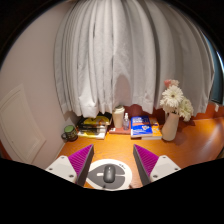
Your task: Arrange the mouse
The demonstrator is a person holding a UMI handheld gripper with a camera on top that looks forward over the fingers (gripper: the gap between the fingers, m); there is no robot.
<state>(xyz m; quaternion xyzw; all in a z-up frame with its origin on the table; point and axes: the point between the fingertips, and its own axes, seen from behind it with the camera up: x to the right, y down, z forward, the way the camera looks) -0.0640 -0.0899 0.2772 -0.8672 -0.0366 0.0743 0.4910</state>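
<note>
Gripper (108, 160) is hovering low over the orange table (195, 145), fingers spread wide and holding nothing, the purple pads (82, 158) angling out to either side. The mouse (109, 174), small and grey, is lying between the fingers on a white round mat (122, 171), with clear gaps on both sides; nothing is pressing on it. Beyond the fingers, near the curtain (125, 55), a row of clutter is sitting: a dark jar (69, 131), a yellow packet (95, 124), a blue box (141, 125), and a vase of white flowers (172, 112). Judging by this, the mouse is either awaiting pickup or freshly set on its mat; which one I cannot tell.
</note>
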